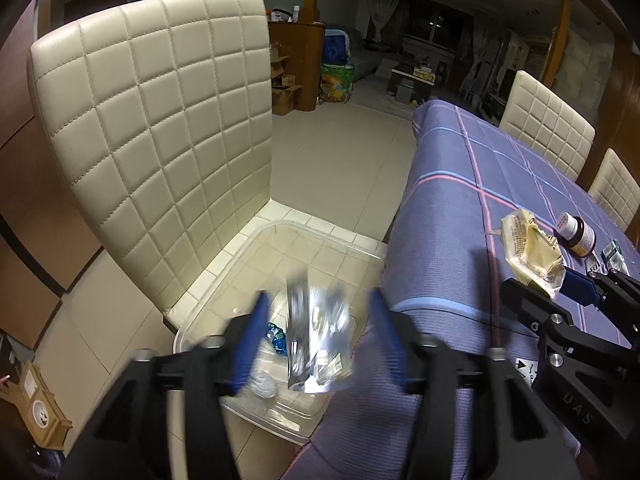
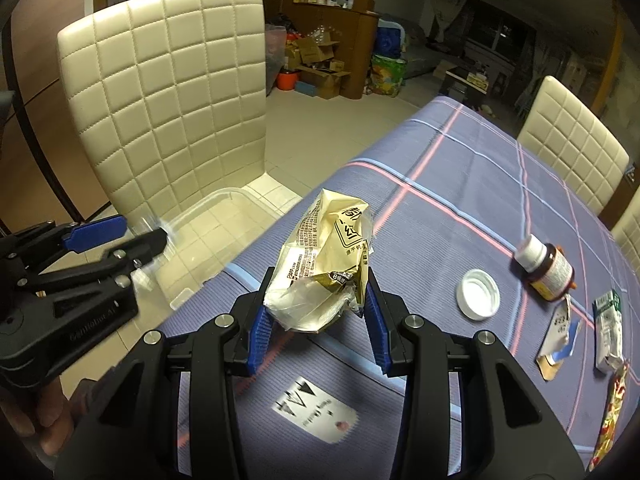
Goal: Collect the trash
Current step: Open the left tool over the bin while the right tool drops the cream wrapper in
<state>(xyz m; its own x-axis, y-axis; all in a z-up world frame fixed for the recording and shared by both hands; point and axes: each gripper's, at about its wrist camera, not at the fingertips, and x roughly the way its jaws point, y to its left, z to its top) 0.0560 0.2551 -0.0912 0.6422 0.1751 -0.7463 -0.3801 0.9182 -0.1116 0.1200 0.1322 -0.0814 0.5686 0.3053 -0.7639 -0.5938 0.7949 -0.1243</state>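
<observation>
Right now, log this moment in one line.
left hand-held gripper open, silver wrapper over bin | right hand-held gripper holding yellow wrapper

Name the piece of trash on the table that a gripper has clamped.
The crumpled yellow wrapper, shut between the right gripper pads; the other scraps lie loose beside the brown bottle.

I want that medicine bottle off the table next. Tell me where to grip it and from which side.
Grip the brown bottle across its labelled body, coming from above with fingers either side. It appears to lie tilted on the tablecloth, white cap toward the far-left, so the body offers the widest, steadiest span. Nearby wrappers sit apart, probably leaving room.
</observation>
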